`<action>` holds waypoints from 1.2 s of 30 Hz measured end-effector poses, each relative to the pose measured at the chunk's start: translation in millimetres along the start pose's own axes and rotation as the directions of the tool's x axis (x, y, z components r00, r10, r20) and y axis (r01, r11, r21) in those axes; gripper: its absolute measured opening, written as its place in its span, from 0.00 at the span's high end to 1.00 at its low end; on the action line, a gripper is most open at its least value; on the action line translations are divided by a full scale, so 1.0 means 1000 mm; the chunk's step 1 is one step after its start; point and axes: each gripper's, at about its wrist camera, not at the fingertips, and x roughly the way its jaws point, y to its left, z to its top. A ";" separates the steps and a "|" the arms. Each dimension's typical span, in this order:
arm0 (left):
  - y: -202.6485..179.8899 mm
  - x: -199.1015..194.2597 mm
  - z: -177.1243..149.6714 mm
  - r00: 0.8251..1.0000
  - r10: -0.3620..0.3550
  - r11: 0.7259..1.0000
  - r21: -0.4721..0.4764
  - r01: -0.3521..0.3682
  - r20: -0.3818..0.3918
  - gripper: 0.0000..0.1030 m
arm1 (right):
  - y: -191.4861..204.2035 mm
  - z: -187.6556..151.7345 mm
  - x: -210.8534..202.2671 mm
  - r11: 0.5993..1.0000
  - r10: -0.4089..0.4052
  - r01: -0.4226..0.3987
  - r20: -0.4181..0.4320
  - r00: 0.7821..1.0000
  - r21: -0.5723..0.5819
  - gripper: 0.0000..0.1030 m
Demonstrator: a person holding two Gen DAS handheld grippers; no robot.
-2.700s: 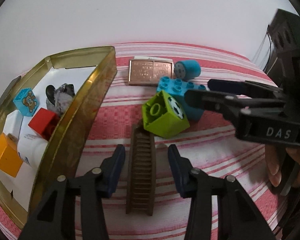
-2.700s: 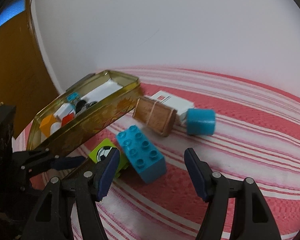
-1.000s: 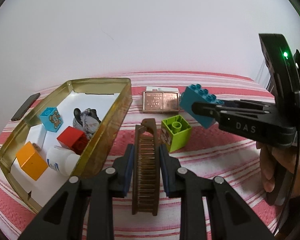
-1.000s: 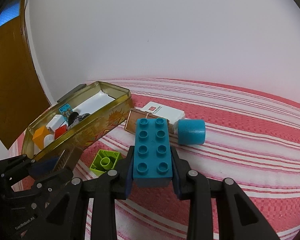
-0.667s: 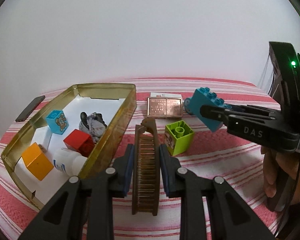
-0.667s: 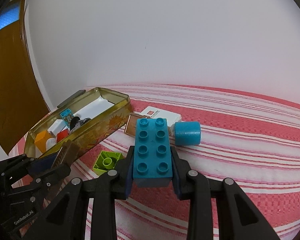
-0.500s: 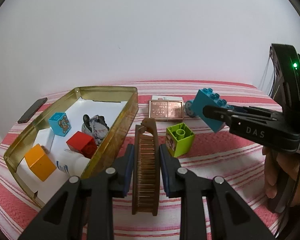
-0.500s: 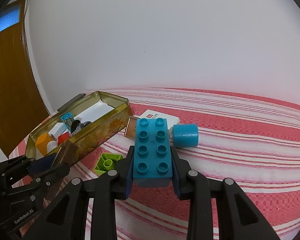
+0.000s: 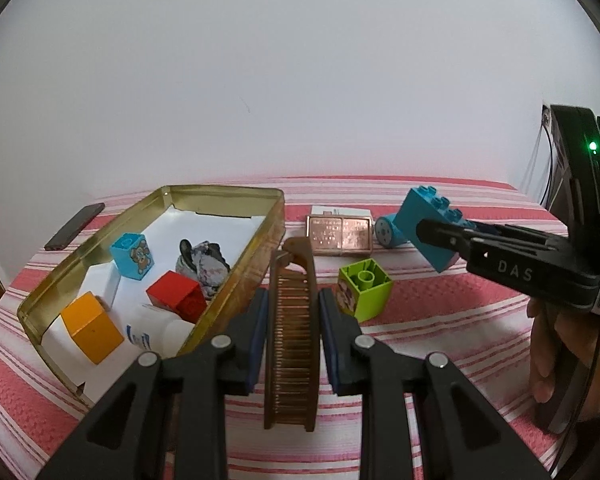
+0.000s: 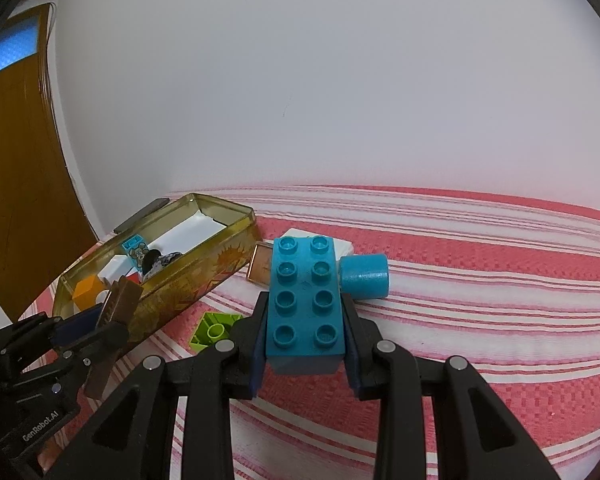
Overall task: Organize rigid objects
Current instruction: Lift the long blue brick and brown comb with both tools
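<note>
Brown comb [image 9: 293, 328] is clamped in the left hand-held gripper [image 9: 293, 322], long axis running straight ahead along the fingers, held above the striped worktop [image 9: 440, 320] just beside the gold tin [image 9: 240, 280]. Blue brick [image 10: 306, 304] is clamped in the right hand-held gripper [image 10: 305, 338], studs up, long axis forward. Green block [image 9: 364, 294] rests between them.

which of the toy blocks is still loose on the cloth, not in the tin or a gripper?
The lime green block, studs up beside the tin. The blue brick is clamped in the right gripper; the rest sit in the tin.
</note>
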 end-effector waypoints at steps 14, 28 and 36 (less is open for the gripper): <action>0.001 -0.006 0.000 0.999 0.005 1.000 -0.004 -0.005 0.032 0.77 | 0.005 -0.001 -0.005 0.999 -0.015 0.016 0.036 0.999 -0.031 0.67; 0.002 -0.013 0.001 0.998 0.008 1.000 -0.007 -0.007 0.058 0.77 | 0.009 -0.004 -0.007 0.999 -0.018 0.020 0.064 0.998 -0.037 0.67; 0.002 -0.017 0.001 0.997 0.012 1.000 -0.010 -0.011 0.080 0.77 | 0.015 -0.007 -0.015 0.998 -0.027 0.033 0.095 0.995 -0.055 0.67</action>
